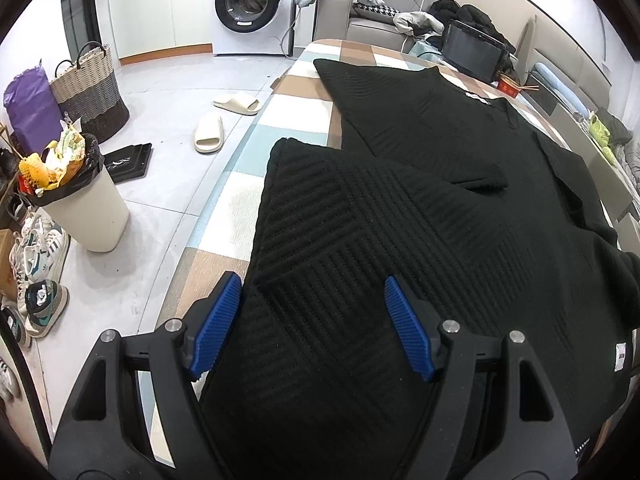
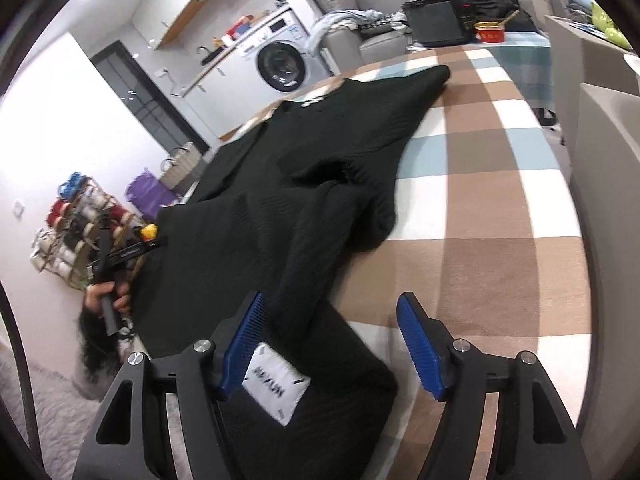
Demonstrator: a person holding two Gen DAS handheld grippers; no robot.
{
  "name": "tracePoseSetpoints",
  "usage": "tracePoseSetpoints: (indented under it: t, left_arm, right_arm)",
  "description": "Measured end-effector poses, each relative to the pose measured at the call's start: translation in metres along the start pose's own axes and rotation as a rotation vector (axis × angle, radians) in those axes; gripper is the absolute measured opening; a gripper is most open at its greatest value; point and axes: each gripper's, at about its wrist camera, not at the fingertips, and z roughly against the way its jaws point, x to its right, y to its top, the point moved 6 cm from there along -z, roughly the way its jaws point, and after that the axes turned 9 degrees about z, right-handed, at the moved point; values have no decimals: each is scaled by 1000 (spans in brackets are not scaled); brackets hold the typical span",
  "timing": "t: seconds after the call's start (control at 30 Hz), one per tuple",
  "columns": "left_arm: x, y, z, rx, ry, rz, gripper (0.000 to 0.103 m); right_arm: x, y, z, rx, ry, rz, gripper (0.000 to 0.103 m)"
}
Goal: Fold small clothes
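Covering a checked table (image 1: 256,152) (washing machine (image 1: 252,4) behind), black sweater (image 1: 400,216)

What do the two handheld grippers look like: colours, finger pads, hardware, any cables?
Both match: the left gripper and right gripper have matte black angular bodies with triangular cut-outs, round silver pivot pins, and two fingers faced with blue ribbed pads. The right wrist view also catches the left gripper's black handle, with a yellow part on its body. A thin dark cable arcs along that view's left edge.
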Motion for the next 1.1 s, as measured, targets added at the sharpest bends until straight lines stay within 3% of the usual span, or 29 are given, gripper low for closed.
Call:
tracePoseSetpoints:
  t: [0.13, 0.2, 0.27, 0.3, 0.33, 0.37, 0.43, 0.5, 0.63, 0.7, 0.87, 1.1]
  left_arm:
    - [1, 0, -2, 4, -2, -8, 68]
    - [4, -1, 0, 3, -18, -21, 53]
    - [8, -2, 3, -2, -46, -25, 15]
    - [9, -2, 5, -1, -66, -15, 10]
    - [8, -2, 7, 9, -66, -6, 8]
    - [8, -2, 12, 29, -71, 0, 6]
    - [10, -2, 23, 62, -95, 4, 6]
    - [12, -2, 37, 95, -113, 4, 5]
    - [15, -4, 64, 140, -156, 9, 5]
    - [21, -6, 80, 158, -183, 5, 5]
    - [34, -12, 107, 182, -251, -16, 5]
    - [41, -4, 123, 213, -283, -6, 5]
  right_arm:
    - [-7, -1, -5, -20, -29, 53, 69]
    - [-10, -5, -17, -53, -42, 64, 69]
    - [-15, -6, -29, -76, -63, 92, 64]
    - [-20, -3, -32, -61, -77, 124, 56]
    - [-24, -2, -35, -65, -73, 142, 31]
    - [-27, 0, -37, -61, -69, 160, 19]
    - [-34, 4, -34, -25, -83, 203, 5]
    - [-39, 9, -24, 24, -41, 212, 4]
    - [-39, 21, 18, 210, 10, 178, 4]
    - [-36, 23, 39, 282, 5, 170, 4]
    - [-23, 22, 59, 313, -44, 149, 4]
    - [-23, 38, 58, 332, -28, 130, 4]
